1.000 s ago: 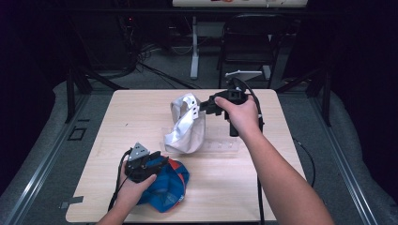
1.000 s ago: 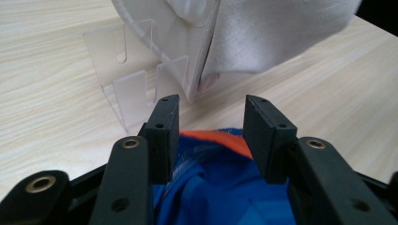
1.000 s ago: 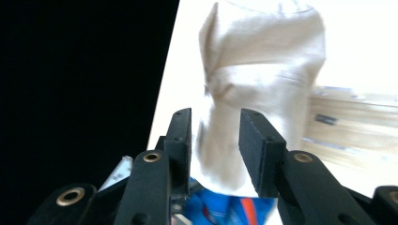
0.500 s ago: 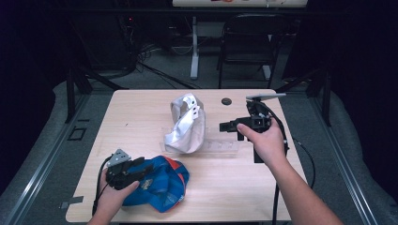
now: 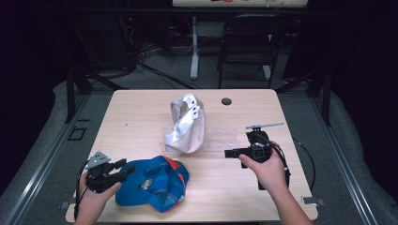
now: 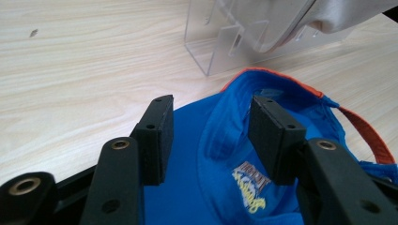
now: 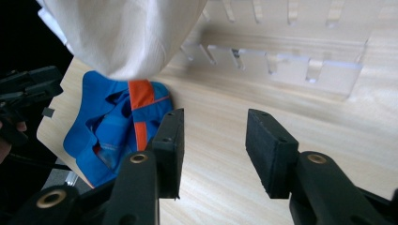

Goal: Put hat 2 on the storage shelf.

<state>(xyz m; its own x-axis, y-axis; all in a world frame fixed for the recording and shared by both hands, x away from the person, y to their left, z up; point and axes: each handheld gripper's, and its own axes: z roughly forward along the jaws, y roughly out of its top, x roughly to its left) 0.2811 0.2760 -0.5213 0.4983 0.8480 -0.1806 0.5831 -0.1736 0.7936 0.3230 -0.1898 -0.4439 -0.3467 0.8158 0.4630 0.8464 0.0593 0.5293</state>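
A blue cap with an orange trim (image 5: 152,183) lies upside down near the table's front left. My left gripper (image 5: 123,167) is at its left edge, with the jaws open over the cap's brim (image 6: 187,187) and not pressing on it. These jaws have just been opening, then eased in slightly. A white cap (image 5: 185,124) rests on a clear acrylic rack (image 5: 220,141) at mid table. My right gripper (image 5: 231,153) hovers right of the rack, pointing left. Its jaws have just been opening and stand open over bare wood (image 7: 216,126), nothing between them.
The wooden table (image 5: 136,112) has a small black round grommet (image 5: 226,101) at the back. The rack's slotted clear wall (image 7: 291,65) stands just ahead of my right gripper. A chair (image 5: 248,42) and dark floor lie beyond the table.
My right gripper left the white cap on the rack, moved right, towards the person and lower, and opened. My left gripper drew back left off the blue cap.
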